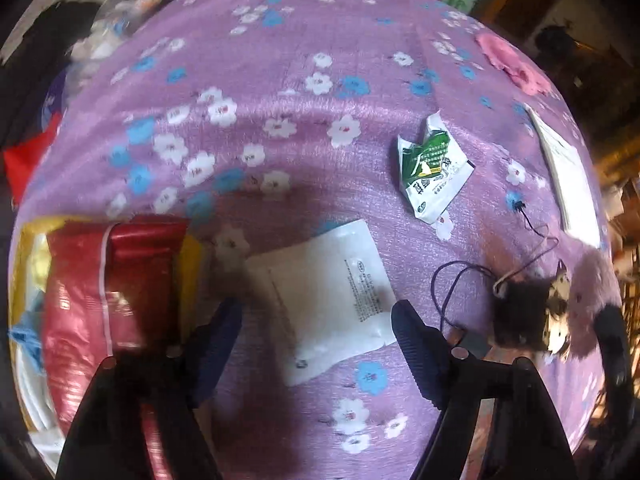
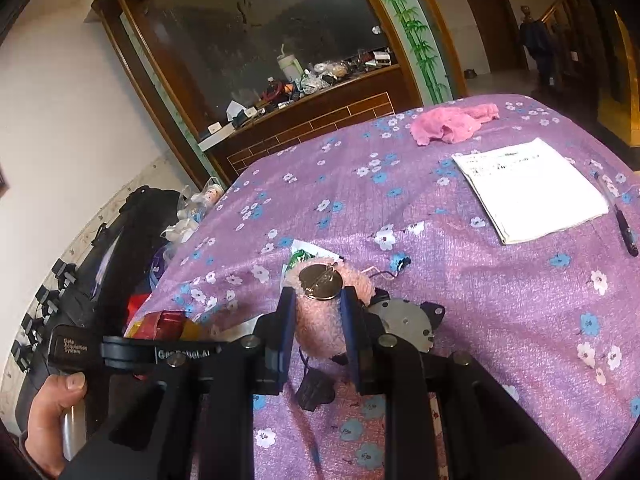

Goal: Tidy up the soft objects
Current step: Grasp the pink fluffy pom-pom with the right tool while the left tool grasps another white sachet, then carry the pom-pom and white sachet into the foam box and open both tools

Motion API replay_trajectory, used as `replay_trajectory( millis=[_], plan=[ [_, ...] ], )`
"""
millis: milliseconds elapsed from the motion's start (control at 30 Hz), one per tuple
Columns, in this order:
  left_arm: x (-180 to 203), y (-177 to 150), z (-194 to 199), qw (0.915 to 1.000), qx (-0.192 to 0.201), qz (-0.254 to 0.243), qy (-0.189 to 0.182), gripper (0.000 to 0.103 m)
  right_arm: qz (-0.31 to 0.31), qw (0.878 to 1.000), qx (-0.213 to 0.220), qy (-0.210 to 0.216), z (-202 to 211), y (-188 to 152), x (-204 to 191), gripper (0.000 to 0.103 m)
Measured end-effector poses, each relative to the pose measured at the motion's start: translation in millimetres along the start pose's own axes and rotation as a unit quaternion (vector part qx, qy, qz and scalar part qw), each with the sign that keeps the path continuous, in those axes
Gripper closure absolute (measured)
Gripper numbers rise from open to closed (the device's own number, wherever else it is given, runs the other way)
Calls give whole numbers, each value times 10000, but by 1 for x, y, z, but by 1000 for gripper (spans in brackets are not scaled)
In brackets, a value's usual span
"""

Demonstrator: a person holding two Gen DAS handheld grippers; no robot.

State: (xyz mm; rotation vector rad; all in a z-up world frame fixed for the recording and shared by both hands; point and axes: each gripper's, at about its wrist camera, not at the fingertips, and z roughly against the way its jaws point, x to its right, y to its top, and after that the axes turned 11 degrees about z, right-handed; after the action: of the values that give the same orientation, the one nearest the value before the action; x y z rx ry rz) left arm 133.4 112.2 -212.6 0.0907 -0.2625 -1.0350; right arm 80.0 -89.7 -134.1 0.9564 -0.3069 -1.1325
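Soft things scattered on purple flowered tablecloth [image 1: 280, 80]. Far left: red foil bags in yellow bag [image 1: 120, 280]. Left gripper [image 1: 316, 336] wide open, nothing held, poised over flat white sachet [image 1: 332, 300]; small print unreadable. Likely next: descend, pinch sachet. Right gripper [image 2: 316, 320] clamps pink fuzzy pompom with metal disc [image 2: 320, 300]. Gripper label partly reads "Data Acquisition System".

Both feeds come to me in soft, dim indoor light. On the left wrist view a broad shadow darkens the bench cloth [image 1: 304, 92] near me, and the red bag [image 1: 116, 292] glares. Fisheye bending curves the edges, where everything smears into blur.
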Motion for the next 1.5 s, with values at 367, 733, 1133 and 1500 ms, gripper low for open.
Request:
replay_trajectory(
  millis=[367,733,1133,1500],
  plan=[
    [34,0,-24,9978,204,-522,361,16,-53,9999,-67,60,-3,-1,3,80],
    [8,-22,7,9967,424,-597,-360,49,-7,10000,-81,5,-3,-2,0,80],
    [-64,-117,103,9710,931,119,-2198,50,348,9964,169,751,6,-5,-21,80],
    [-211,-167,163,9566,2120,1066,-1693,49,1537,9737,-108,1681,11,-28,-104,80]
  ],
)
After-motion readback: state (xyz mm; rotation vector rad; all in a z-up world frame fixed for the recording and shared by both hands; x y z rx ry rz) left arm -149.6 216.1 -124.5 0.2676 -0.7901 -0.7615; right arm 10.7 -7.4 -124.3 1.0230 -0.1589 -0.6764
